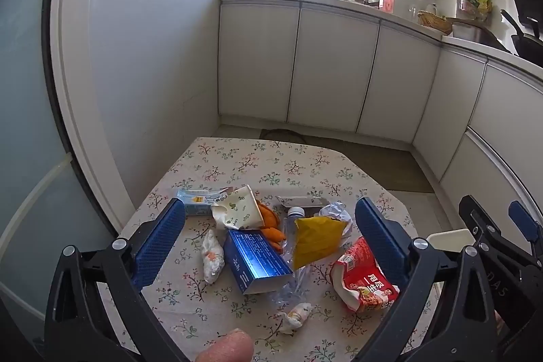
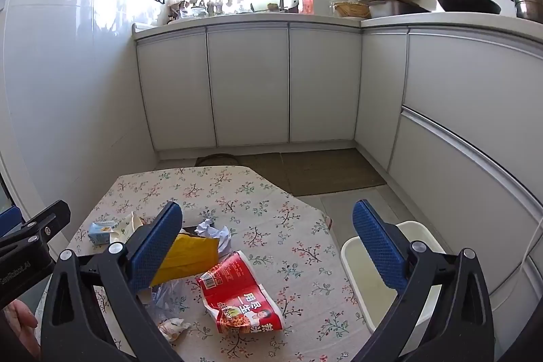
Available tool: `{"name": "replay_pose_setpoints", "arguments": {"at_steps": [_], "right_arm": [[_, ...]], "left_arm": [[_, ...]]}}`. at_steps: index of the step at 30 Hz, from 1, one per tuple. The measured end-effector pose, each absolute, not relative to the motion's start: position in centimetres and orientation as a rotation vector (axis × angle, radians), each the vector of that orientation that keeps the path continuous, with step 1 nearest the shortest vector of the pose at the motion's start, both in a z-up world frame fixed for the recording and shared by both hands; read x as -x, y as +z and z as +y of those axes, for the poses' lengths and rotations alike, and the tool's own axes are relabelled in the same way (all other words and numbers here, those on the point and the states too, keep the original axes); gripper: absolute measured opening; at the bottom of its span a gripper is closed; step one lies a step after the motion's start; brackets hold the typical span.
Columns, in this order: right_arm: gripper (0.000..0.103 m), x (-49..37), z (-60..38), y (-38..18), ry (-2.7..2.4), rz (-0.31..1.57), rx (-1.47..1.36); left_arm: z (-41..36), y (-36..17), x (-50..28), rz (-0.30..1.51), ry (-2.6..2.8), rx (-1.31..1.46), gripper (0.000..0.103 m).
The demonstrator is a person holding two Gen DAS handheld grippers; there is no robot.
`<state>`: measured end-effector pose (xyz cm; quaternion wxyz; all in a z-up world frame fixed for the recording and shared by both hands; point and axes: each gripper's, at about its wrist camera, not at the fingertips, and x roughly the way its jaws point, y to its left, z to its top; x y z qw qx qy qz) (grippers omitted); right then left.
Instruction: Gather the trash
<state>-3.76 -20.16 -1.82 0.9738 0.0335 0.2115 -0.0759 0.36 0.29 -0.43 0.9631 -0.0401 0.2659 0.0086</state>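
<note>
Trash lies on a floral-cloth table [image 1: 237, 165]: a blue box [image 1: 256, 260], a yellow packet [image 1: 315, 240], a red noodle wrapper [image 1: 363, 277], a clear plastic bottle [image 1: 293, 219], orange peel [image 1: 271, 223], a light blue carton [image 1: 198, 201], a cream paper bag [image 1: 237, 207] and crumpled tissues [image 1: 212, 255]. My left gripper [image 1: 268, 243] is open above the pile, holding nothing. My right gripper [image 2: 268, 246] is open and empty above the red wrapper [image 2: 241, 297] and the yellow packet [image 2: 190, 256]. A white bin [image 2: 353, 256] stands beside the table's right edge.
White kitchen cabinets [image 2: 251, 83] line the back and right, with a cluttered counter [image 2: 271, 17] and a pan [image 2: 465, 0]. A brown mat [image 2: 325, 172] lies on the floor beyond the table. A white wall [image 1: 142, 63] runs on the left.
</note>
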Motion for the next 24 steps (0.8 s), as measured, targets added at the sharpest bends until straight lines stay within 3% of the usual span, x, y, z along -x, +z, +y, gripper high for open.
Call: {"name": "replay_pose_setpoints", "arguments": {"at_steps": [24], "right_arm": [[0.098, 3.5, -20.0, -3.0, -0.158, 0.434, -0.061]], "left_arm": [[0.3, -1.3, -1.0, 0.591, 0.026, 0.083, 0.096]]}}
